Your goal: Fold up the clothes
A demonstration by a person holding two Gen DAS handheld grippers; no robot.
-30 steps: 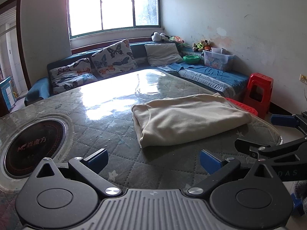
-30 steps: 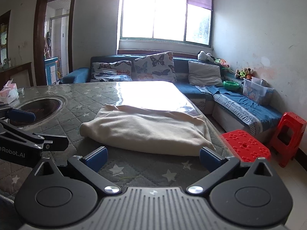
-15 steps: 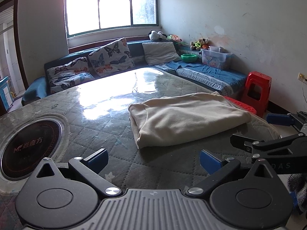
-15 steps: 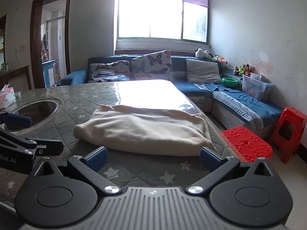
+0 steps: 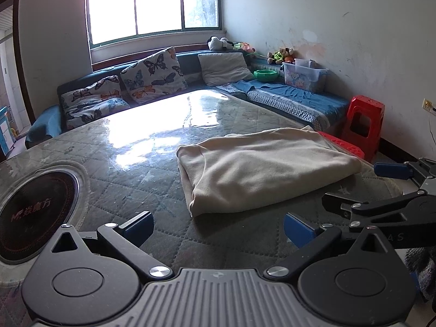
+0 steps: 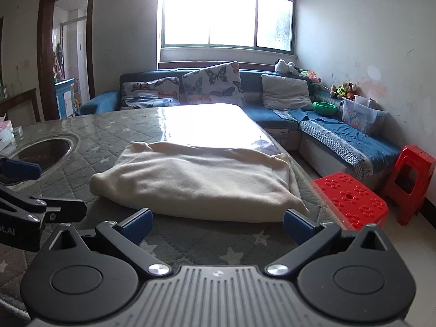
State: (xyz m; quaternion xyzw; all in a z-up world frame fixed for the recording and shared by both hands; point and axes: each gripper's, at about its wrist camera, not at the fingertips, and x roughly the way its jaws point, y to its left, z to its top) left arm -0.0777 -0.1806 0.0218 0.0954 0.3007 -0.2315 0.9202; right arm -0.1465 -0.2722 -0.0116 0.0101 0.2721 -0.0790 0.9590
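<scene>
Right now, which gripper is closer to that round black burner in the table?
Left. The left gripper hovers beside the burner; the right gripper sits farther off, facing the folded cloth.

Daylight floods in from the blown-out window [image 6: 227, 11] — hard glare sheets across the glossy table [image 5: 152, 133]; both views stay sharp, fisheye-bent, black-vignetted at corners.

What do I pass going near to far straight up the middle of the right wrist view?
Right tool, open → star-quilted table cover → folded cream garment → glossy bare tabletop → butterfly cushion on the blue sofa → window.
</scene>
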